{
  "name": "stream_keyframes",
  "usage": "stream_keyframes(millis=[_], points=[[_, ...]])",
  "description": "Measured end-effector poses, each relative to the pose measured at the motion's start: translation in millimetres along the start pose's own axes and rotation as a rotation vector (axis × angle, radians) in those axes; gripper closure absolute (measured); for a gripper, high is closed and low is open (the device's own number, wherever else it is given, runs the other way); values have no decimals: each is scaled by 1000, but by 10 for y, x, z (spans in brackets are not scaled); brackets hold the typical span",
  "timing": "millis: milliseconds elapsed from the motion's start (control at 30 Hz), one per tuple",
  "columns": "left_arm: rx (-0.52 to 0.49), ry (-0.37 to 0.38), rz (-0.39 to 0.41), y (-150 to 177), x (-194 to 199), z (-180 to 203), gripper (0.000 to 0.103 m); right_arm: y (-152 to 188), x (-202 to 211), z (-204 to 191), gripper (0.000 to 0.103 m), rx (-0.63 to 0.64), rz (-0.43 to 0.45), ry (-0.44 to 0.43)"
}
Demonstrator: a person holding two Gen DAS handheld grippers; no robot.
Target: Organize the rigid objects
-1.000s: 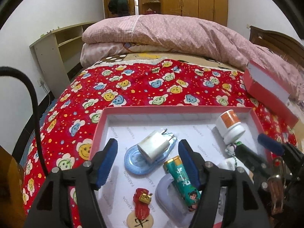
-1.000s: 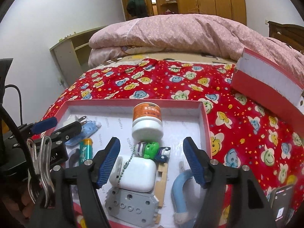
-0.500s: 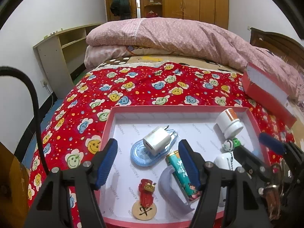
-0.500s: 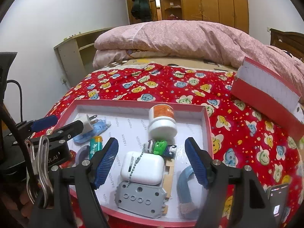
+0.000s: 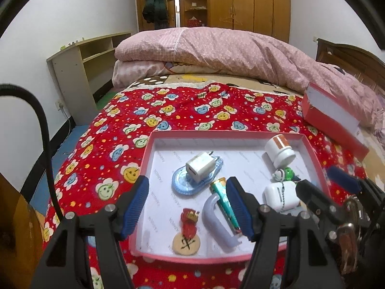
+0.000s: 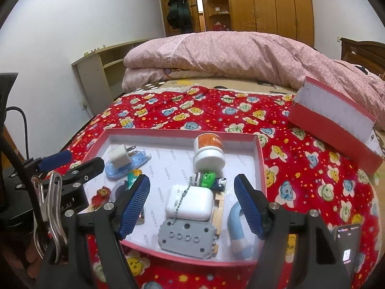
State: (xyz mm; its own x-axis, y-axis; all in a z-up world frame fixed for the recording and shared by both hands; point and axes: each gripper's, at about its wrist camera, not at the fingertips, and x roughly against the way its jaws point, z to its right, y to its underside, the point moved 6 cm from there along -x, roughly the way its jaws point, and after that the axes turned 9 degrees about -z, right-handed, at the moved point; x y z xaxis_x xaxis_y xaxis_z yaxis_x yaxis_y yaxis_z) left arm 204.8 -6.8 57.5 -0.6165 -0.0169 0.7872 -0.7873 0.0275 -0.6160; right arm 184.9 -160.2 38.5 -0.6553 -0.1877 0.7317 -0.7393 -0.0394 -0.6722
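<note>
Both grippers (spread wide) above tray (image 5: 312,159)

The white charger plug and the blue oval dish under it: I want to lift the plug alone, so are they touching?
Touching. In the left wrist view the white charger plug lies directly on the blue oval dish, with no gap visible between them.

White walls (image 5: 72,12) enclose a bedroom. A wooden wardrobe (image 5: 247,4) stands at the back, and a pale open shelf unit (image 5: 81,55) lines the left wall. A folded pink quilt (image 5: 216,50) lies across the bed's far end.
</note>
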Motion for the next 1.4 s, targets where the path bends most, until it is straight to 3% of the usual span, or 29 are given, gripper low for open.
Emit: stream_keyframes(millis=[300, 633, 933, 1400], points=[[12, 1, -4, 311, 312, -48, 33, 207, 336, -136, 29, 10, 15, -9], [24, -3, -51, 828, 511, -85, 33, 669, 572, -278, 29, 12, -18, -17], [21, -36, -114, 1203, 376, -123, 33, 1091, 451, -301, 29, -4, -99, -13], [31, -45, -178, 1390, 107, -145, 33, 1312, 182, -237, 29, -27, -178, 48]])
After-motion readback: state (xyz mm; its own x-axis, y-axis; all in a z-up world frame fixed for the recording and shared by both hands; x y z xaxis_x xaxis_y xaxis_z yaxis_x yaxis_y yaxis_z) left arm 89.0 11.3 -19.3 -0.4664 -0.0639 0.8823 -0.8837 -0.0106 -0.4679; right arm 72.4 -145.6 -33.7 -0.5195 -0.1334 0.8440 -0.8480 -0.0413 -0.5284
